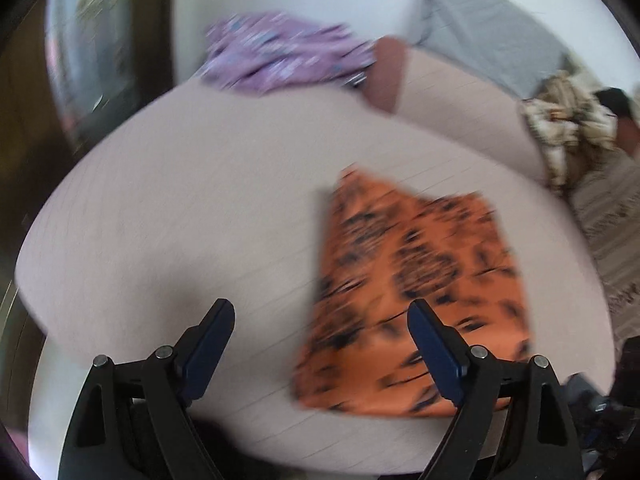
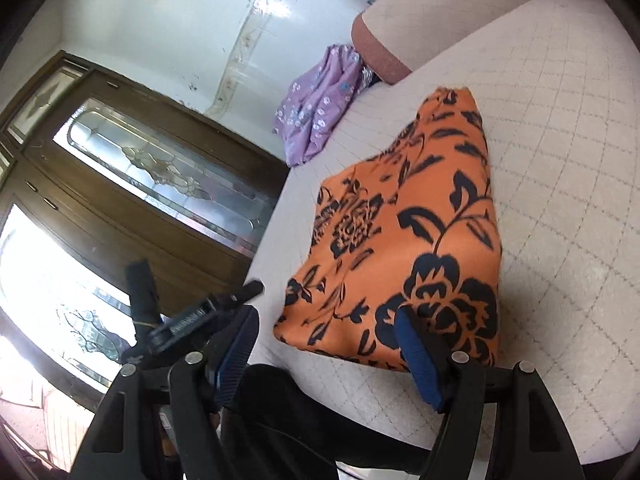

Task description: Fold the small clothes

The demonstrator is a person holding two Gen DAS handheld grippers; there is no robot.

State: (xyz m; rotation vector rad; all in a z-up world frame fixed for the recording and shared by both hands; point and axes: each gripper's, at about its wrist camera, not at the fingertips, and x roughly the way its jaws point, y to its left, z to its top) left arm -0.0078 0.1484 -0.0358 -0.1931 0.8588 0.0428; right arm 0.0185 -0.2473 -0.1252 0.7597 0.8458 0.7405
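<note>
Orange flower cloth (image 2: 404, 248) lies folded flat on white bed (image 2: 560, 160). L gripper (image 1: 320, 312) wide, holds nothing, above bed edge. R gripper (image 2: 328, 320) wide too, empty, near cloth's close edge. Purple cloth (image 2: 320, 108) far back, bunched.

Orange garment (image 2: 404, 248) with black floral print, folded into a flat, roughly trapezoidal packet, lying on the quilted mattress (image 2: 560, 184) near its edge. Crumpled lilac floral garment (image 2: 320, 108), unfolded, at the mattress's far edge.
</note>
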